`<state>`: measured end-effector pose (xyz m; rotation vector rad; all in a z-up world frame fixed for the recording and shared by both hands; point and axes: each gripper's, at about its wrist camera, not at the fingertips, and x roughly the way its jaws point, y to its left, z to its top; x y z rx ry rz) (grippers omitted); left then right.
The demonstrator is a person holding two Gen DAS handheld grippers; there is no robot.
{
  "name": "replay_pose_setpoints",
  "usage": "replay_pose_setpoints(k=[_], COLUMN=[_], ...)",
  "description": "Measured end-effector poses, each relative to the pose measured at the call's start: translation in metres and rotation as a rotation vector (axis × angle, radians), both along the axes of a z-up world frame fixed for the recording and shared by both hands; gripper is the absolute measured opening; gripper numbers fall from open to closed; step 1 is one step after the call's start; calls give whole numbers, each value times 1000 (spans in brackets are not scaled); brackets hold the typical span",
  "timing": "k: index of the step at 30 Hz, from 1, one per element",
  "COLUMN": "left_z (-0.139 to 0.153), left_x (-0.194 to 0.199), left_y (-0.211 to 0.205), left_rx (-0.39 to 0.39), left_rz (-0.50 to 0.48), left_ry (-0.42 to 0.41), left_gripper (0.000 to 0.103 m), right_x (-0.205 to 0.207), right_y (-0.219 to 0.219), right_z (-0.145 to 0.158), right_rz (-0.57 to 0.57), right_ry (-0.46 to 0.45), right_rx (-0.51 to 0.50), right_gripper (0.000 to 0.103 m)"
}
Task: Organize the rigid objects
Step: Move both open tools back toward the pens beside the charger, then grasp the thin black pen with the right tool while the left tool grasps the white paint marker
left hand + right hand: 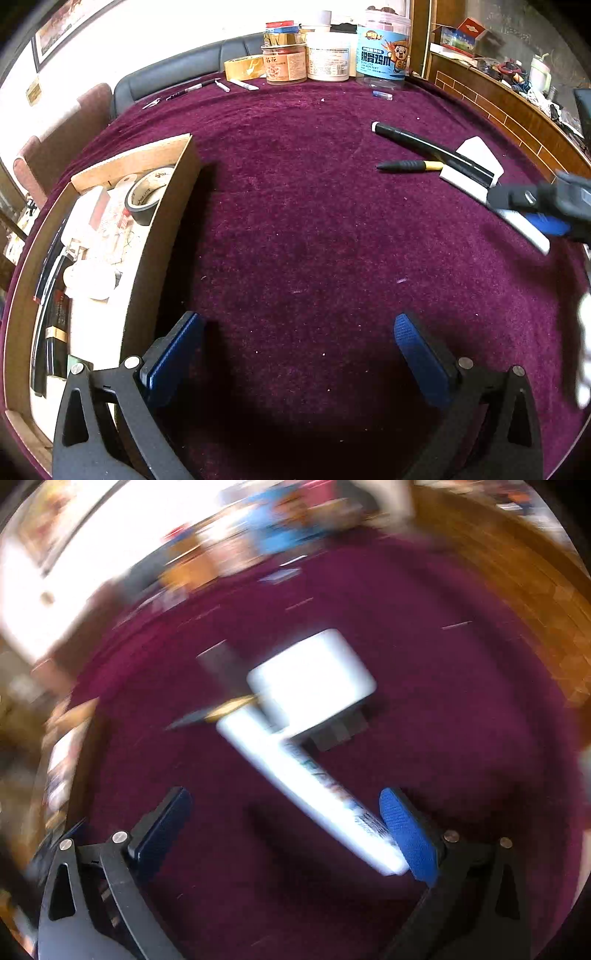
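Observation:
A cardboard box (177, 206) at the left holds a tape roll (147, 194) and other items. On the purple cloth at the right lie a black marker (417, 142), a black-and-gold pen (404, 166), a white block (478, 149) and a long white tube (517, 225). My left gripper (299, 347) is open and empty above bare cloth. My right gripper (286, 825) is open over the near end of the white tube (295, 775); that view is blurred. It also shows in the left wrist view (543, 206) above the tube.
Jars (284, 62), a white tub (328, 55), a blue-labelled canister (384, 48) and a tape roll (245, 68) stand at the table's far edge, with small pens (192, 88) nearby. A wooden counter (517, 107) runs along the right.

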<state>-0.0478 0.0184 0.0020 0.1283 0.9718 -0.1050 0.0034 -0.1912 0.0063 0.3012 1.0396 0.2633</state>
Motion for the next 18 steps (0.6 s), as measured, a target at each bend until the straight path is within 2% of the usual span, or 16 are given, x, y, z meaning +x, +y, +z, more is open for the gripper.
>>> replay_pose_setpoints(k=[2,6,10,12,15,16,18], left_z=[0,0,0,0,0,0,0], left_x=[-1,0,0,0,0,0,0], left_y=[-1,0,0,0,0,0,0], left_rx=[0,0,0,0,0,0,0], left_rz=[0,0,0,-1,-1,-1,-1], left_ry=[0,0,0,0,0,0,0], left_gripper=[102,102,102,102,102,102,102], right_x=[-8,-12,-6,2,7,5,4], right_y=[5,-5,-17,-20,-12,-7,5], right_z=[8,26,24,16,-4,-2,-1], right_rz=[34,-41,-102,-115,-64,-66,52], right_ry=[-25,-111,-94,-57,25,-2,35], right_rx=[37,-57,-59,-22,135,128,264], right_gripper=[102,102,102,102,103,103,103])
